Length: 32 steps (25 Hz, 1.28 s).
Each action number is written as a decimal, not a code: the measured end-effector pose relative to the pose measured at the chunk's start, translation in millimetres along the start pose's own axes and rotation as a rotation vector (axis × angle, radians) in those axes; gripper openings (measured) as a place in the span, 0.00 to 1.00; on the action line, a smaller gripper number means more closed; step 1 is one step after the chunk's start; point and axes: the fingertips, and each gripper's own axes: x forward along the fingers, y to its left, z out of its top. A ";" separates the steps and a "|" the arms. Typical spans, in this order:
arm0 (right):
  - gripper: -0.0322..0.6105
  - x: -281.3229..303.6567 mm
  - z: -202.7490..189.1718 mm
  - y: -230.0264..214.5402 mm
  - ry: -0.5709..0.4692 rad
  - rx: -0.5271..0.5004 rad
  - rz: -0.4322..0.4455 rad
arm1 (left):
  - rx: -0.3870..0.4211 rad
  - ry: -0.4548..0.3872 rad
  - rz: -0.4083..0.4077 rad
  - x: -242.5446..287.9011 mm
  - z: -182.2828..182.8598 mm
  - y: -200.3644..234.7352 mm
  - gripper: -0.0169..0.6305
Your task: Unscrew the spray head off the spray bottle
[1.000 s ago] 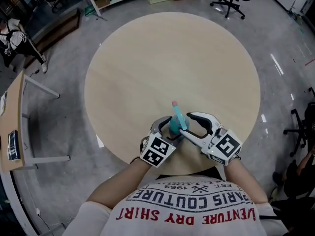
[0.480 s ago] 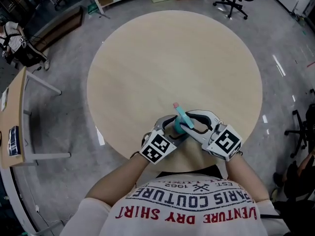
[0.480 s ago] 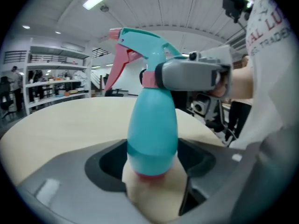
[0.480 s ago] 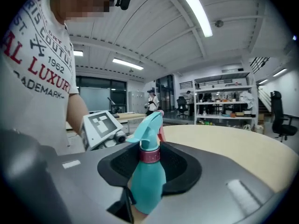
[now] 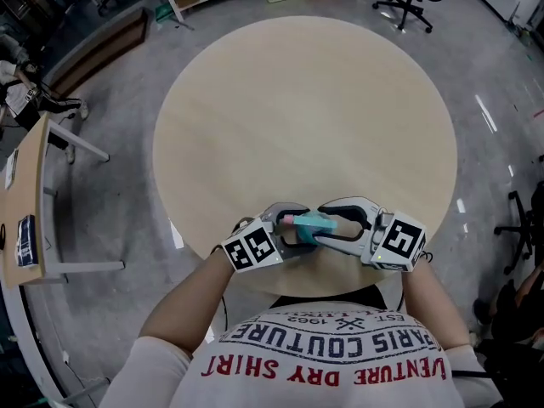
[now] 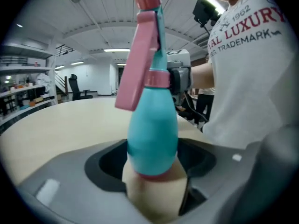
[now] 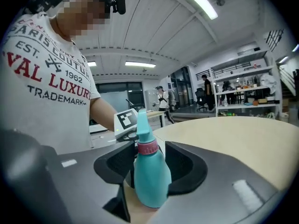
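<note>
At lower centre, the left claw (image 5: 299, 226) grips the teal spray bottle (image 5: 316, 221). The right claw (image 5: 330, 221) is opening around it.

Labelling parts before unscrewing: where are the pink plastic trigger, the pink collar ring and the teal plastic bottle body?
pink plastic trigger (image 6: 135, 64): left gripper view, mid-lever.
pink collar ring (image 6: 159, 78): left gripper view, its front face.
teal plastic bottle body (image 7: 152, 178): right gripper view, widest part.
</note>
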 end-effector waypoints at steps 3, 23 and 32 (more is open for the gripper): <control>0.38 -7.6 -2.1 -12.3 -0.039 0.026 -0.138 | -0.100 -0.019 0.181 1.8 3.1 21.2 0.54; 0.26 -6.5 1.7 -25.9 0.019 -0.079 -0.125 | -0.073 0.039 0.146 10.3 4.7 26.8 0.54; 0.26 0.5 4.0 -15.2 0.044 -0.063 0.009 | 0.022 0.061 -0.004 1.3 0.3 18.5 0.54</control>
